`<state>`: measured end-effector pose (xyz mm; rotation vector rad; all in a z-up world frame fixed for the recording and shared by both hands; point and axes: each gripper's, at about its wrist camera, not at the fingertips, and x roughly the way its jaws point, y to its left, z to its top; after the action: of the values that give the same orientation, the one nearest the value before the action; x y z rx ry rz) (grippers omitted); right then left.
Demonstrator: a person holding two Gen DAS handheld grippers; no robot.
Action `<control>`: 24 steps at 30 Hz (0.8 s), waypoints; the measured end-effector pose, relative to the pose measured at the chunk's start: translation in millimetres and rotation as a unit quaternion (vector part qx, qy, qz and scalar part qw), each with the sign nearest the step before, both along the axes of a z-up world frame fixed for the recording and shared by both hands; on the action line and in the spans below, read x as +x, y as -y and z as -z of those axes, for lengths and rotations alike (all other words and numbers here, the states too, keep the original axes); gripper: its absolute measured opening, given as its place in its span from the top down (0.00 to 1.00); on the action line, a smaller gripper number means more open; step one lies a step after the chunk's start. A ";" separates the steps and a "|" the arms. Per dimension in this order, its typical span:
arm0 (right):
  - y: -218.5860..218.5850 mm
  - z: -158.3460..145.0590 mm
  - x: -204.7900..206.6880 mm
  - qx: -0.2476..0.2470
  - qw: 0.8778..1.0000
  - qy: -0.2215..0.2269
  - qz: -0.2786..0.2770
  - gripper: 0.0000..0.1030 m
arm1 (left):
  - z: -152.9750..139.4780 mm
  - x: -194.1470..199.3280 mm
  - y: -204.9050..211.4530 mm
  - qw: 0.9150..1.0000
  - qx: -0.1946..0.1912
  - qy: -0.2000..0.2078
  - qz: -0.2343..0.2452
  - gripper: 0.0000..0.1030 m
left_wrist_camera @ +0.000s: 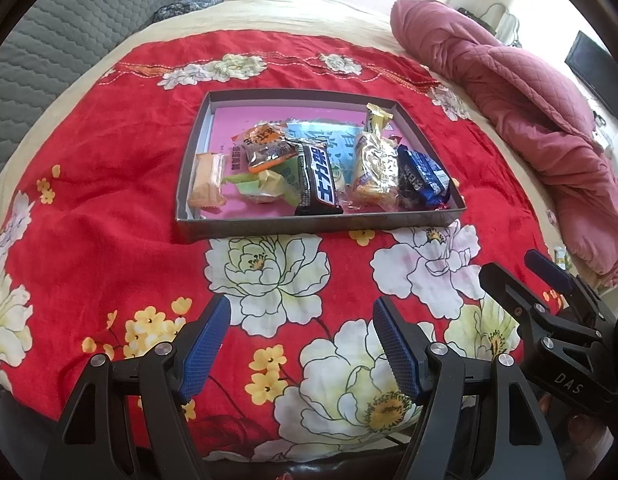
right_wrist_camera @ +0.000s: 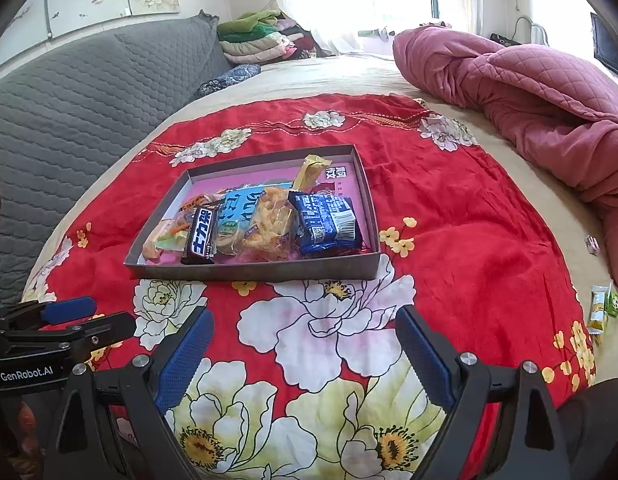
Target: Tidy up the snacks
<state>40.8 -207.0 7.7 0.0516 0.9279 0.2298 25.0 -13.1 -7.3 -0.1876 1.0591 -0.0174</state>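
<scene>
Sunlight from the window falls across a bed spread with a red flowered blanket (left_wrist_camera: 109, 184), a pink quilt (right_wrist_camera: 521, 92) bunched along its far right side and a grey padded headboard (right_wrist_camera: 89, 92) at the left. Near the middle of the blanket sits a shallow cardboard tray (left_wrist_camera: 321, 222) that already gathers most of the snacks: a black chocolate bar (left_wrist_camera: 318, 178) lying front and centre, a dark blue biscuit pack (right_wrist_camera: 329, 218) at the right end, a clear bag of golden crackers (left_wrist_camera: 375, 172) between them, an orange wafer pack (left_wrist_camera: 207, 180) at the left, and a few small sweets tucked underneath. They lie heaped and overlapping rather than lined up, probably dropped in one by one. Two small green and yellow packets (right_wrist_camera: 603, 306) lie well apart from the tray, out at the right edge of the bed near the quilt, so the gathering looks nearly but not fully done. Both tools hover low over the blanket on the near side of the tray, side by side: the left gripper (left_wrist_camera: 301, 350) has its jaws spread with nothing between them, and the right gripper (right_wrist_camera: 305, 354) stands wider apart, likewise empty, seemingly ready to fetch the strays.
</scene>
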 end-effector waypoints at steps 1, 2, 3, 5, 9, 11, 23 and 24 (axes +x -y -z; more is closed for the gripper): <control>0.1 0.9 -0.1 0.000 1.000 0.000 0.001 0.11 | 0.1 0.2 -0.1 1.000 0.000 -0.001 0.000 0.27; 0.2 1.4 -0.1 -0.001 1.000 -0.001 0.001 0.11 | 0.2 -0.1 0.2 1.000 0.000 -0.001 0.000 0.27; 0.1 1.6 -0.2 -0.003 1.000 0.000 0.001 0.11 | 0.2 -0.1 0.3 1.000 0.001 0.000 0.000 0.27; -0.7 2.2 -0.6 -0.005 1.000 0.000 -0.001 0.11 | 0.1 -0.4 0.2 1.000 0.002 0.000 0.000 0.27; -2.6 1.3 -1.5 -0.009 1.000 0.003 -0.005 0.11 | 0.9 0.0 0.7 1.000 0.003 -0.002 0.002 0.27; -2.5 1.6 -1.5 -0.009 1.000 0.002 -0.005 0.11 | 1.4 -0.1 0.8 1.000 0.003 -0.002 0.003 0.27; -3.0 2.7 -1.2 -0.009 1.000 -0.003 -0.006 0.11 | 1.7 1.4 -1.1 1.000 0.007 -0.004 -0.001 0.27; -2.9 2.7 -1.3 -0.009 1.000 -0.004 -0.006 0.11 | 1.9 1.7 -1.2 1.000 0.007 -0.004 -0.001 0.27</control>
<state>39.5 -204.1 5.1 0.0300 0.9376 0.2314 26.7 -12.0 -9.2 -0.1752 1.0665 -0.0073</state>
